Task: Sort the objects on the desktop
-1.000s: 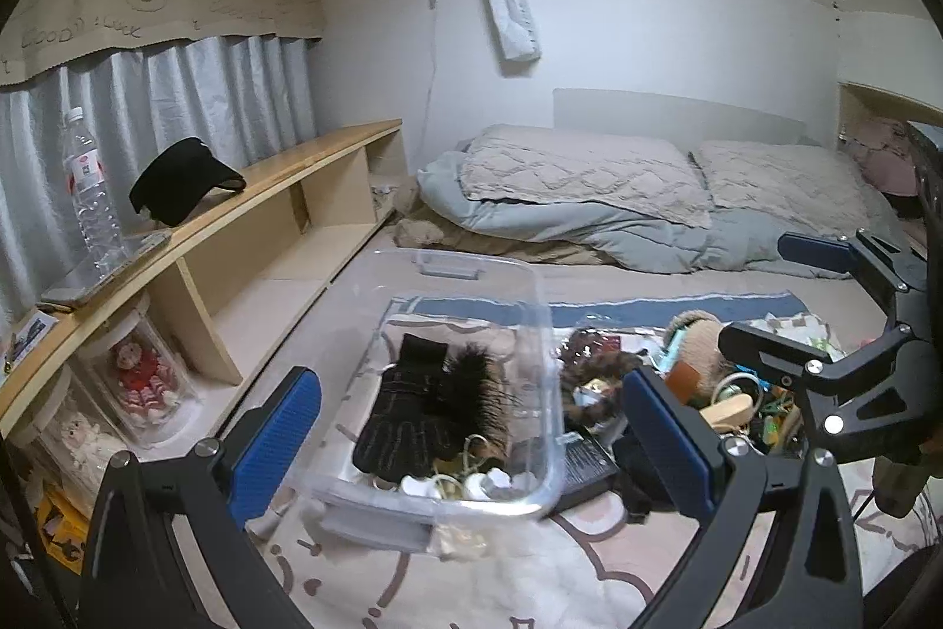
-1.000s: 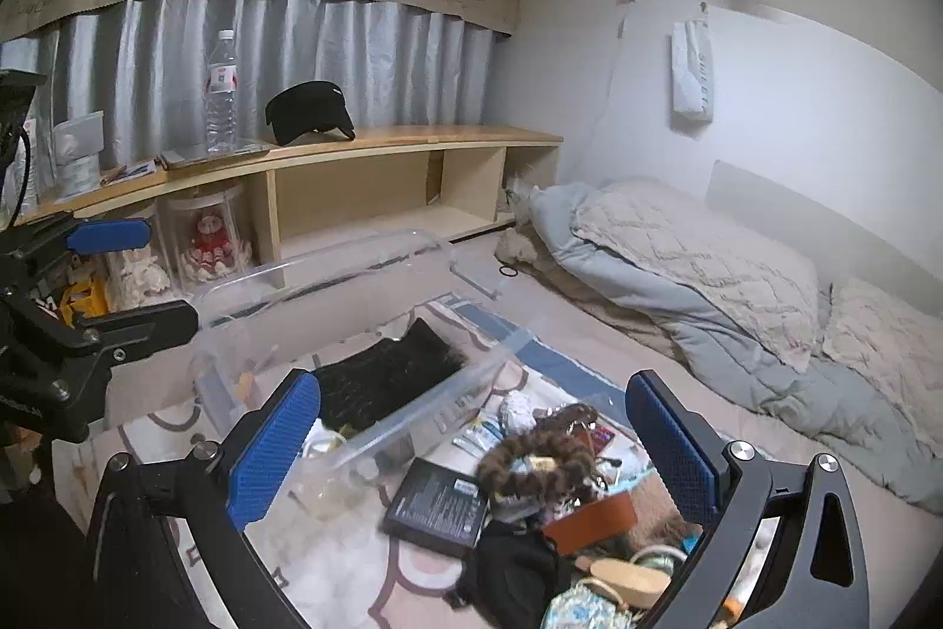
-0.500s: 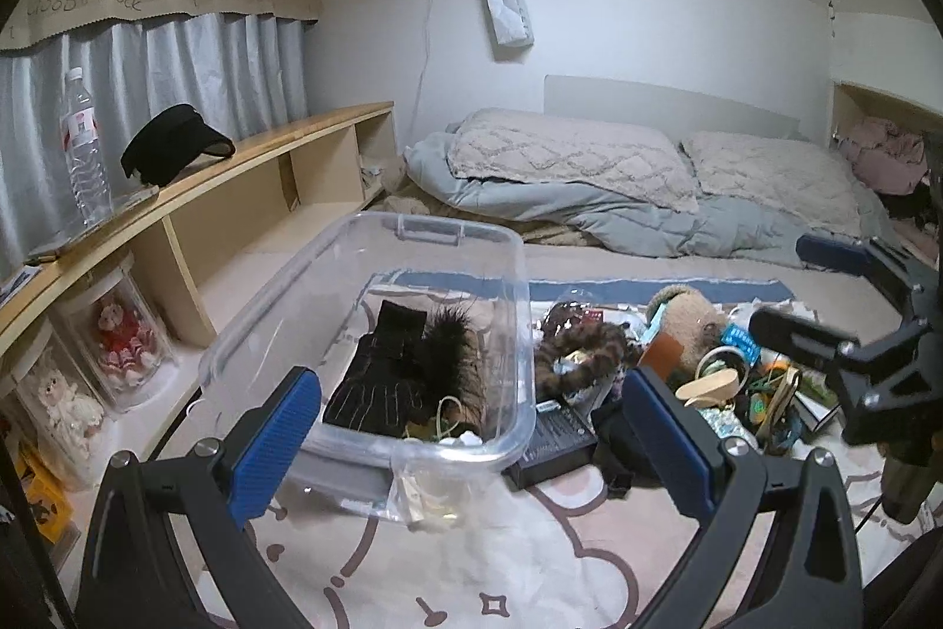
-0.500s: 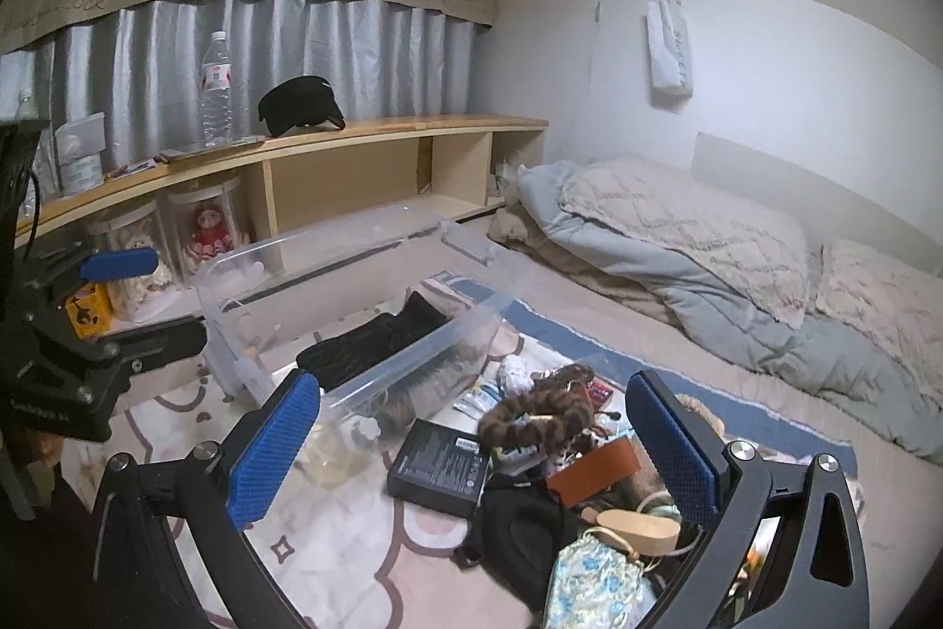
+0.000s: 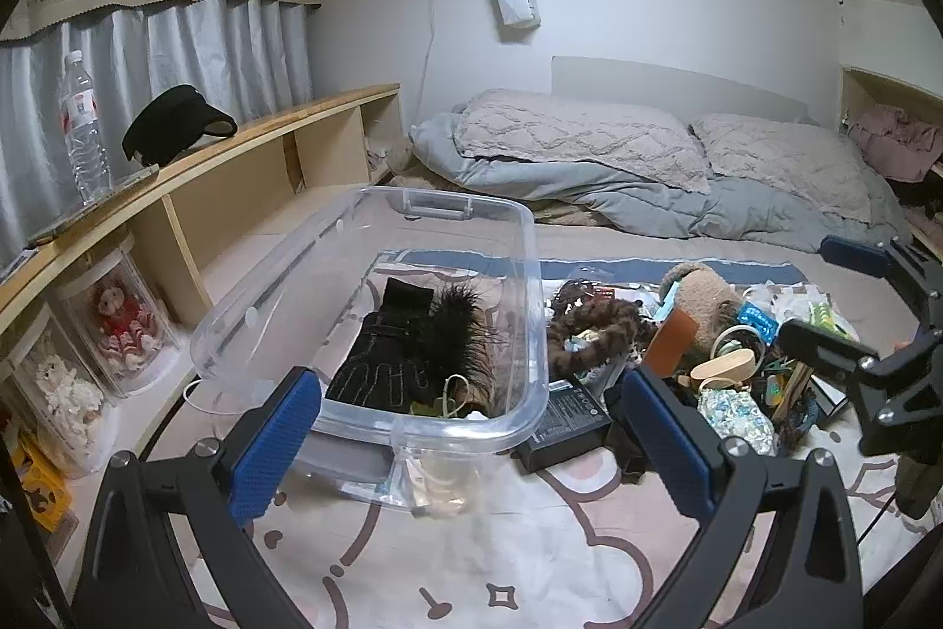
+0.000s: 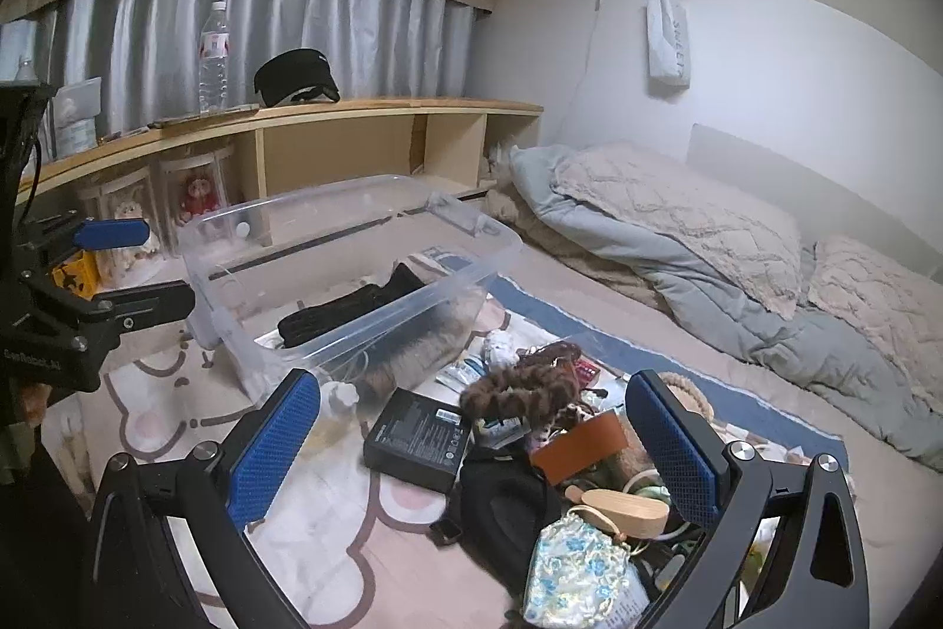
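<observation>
A clear plastic bin (image 5: 524, 275) (image 6: 495, 246) sits on a patterned mat and holds black gloves (image 5: 389, 364) and a black feathery piece (image 5: 460, 328). To its right lies a pile: a flat black box (image 5: 569, 411) (image 6: 421, 437), a brown furry band (image 5: 595, 328) (image 6: 524, 387), an orange-brown card (image 6: 580, 446), a floral pouch (image 6: 580, 564), a wooden piece (image 6: 625, 508). My left gripper (image 5: 471, 452) is open and empty in front of the bin. My right gripper (image 6: 471, 452) is open and empty over the pile.
A wooden shelf (image 5: 247, 157) runs along the left with a water bottle (image 5: 82, 128), a black visor cap (image 5: 171, 131) and doll jars (image 5: 118, 316) beneath. Bedding and pillows (image 5: 648, 169) lie behind the mat.
Both grippers have pulled back and up from the bin and pile, so both now appear farther away. Both stay open and empty.
</observation>
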`<state>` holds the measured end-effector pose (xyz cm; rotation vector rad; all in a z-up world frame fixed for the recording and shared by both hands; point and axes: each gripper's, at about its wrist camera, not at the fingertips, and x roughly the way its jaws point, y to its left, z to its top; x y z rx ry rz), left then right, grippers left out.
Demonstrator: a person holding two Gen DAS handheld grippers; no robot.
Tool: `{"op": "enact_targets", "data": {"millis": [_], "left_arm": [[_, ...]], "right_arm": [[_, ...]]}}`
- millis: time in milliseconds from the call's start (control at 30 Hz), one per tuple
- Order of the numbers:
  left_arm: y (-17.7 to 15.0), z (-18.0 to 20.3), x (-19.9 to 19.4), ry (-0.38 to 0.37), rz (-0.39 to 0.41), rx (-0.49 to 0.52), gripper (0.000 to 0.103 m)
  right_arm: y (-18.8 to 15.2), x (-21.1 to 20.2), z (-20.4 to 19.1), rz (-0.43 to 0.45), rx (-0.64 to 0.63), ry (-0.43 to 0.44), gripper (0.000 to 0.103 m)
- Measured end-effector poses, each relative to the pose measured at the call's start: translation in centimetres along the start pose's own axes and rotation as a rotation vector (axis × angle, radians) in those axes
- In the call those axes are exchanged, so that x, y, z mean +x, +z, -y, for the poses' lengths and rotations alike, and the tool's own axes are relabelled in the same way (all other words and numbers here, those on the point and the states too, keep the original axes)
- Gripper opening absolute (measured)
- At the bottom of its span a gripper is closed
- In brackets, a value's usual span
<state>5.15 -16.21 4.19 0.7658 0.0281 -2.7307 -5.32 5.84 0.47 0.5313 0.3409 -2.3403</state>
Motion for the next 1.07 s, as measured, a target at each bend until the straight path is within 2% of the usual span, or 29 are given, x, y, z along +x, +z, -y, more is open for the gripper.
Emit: {"op": "enact_targets", "data": {"millis": [1067], "left_arm": [[-0.48, 0.56, 0.11, 0.008, -0.011, 0.025, 0.103]], "right_arm": [[-0.16, 0.49, 0.96, -0.011, 0.046, 0.007, 0.103]]}}
